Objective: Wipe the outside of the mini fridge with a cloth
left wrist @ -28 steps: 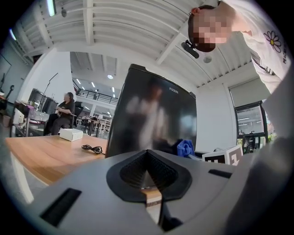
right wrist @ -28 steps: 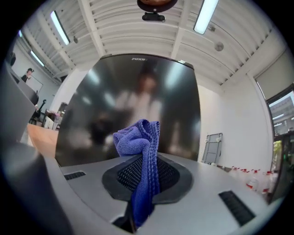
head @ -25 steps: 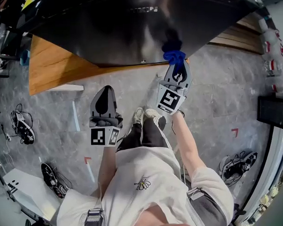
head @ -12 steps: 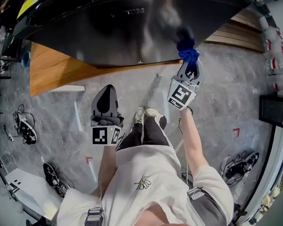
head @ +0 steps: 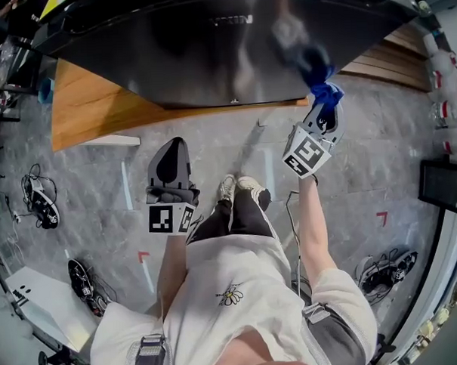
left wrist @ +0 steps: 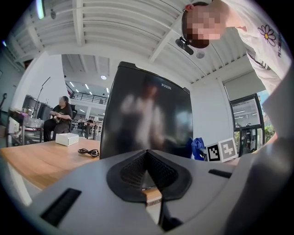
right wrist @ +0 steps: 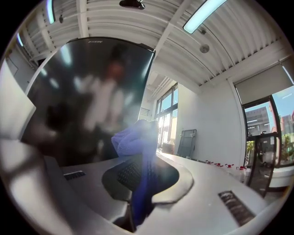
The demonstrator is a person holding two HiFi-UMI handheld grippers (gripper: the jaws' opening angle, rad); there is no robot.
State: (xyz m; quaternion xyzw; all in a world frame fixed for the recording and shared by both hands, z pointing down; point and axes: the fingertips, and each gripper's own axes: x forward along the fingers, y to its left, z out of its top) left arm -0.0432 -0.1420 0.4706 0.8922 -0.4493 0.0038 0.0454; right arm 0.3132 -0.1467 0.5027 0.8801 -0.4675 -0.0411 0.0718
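Note:
The black mini fridge (head: 208, 50) stands on a wooden table (head: 89, 108), its glossy door facing me. My right gripper (head: 326, 115) is shut on a blue cloth (head: 327, 93) and holds it against the door's lower right corner. In the right gripper view the blue cloth (right wrist: 135, 142) bunches between the jaws, close to the fridge door (right wrist: 87, 101). My left gripper (head: 169, 167) hangs low in front of the fridge, away from it, its jaws closed with nothing in them. In the left gripper view the fridge (left wrist: 147, 114) rises ahead, with the cloth (left wrist: 197, 148) at its right.
A white box (left wrist: 67, 139) and a black cable (left wrist: 88, 152) lie on the table left of the fridge. A seated person (left wrist: 58, 117) is farther back. Shoes and cables (head: 36, 201) lie on the grey floor; red-capped bottles (head: 439, 63) stand at right.
My right gripper has carried the blue cloth rightward and slightly up along the fridge door's bottom edge to its right corner. The left gripper has stayed put.

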